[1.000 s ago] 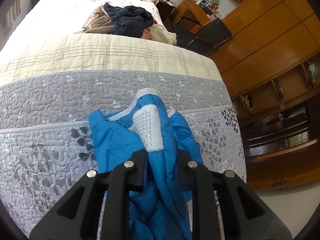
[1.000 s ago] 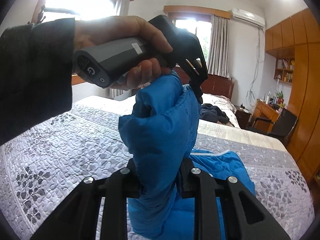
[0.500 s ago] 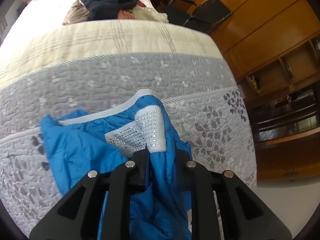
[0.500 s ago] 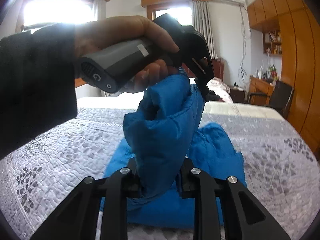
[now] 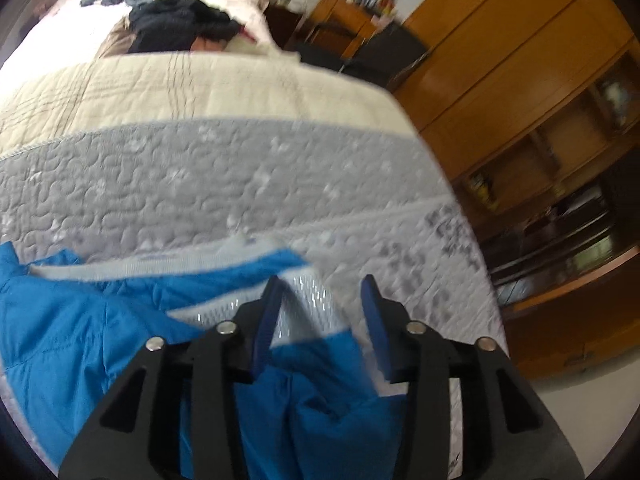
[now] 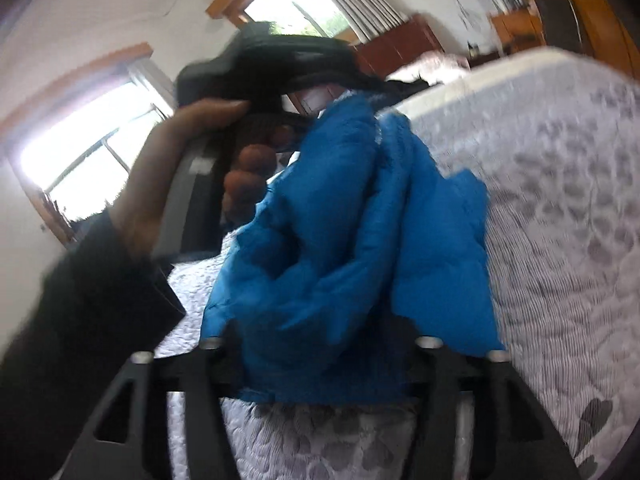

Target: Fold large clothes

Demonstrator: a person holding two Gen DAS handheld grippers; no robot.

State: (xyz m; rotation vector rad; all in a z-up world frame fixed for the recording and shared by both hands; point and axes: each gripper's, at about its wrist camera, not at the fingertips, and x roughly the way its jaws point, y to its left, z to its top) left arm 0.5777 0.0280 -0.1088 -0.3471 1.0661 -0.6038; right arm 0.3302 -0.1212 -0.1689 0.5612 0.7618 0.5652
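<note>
Blue jacket [image 5: 72,332] lies crumpled on the grey quilted bed [image 5: 224,176], near its foot edge. Left tool [image 5: 320,312] hangs over the jacket's white collar with fingers spread, gripping nothing. Right tool [image 6: 320,344] is pinched on a bunched fold of the jacket, lifted above the bed.
</note>
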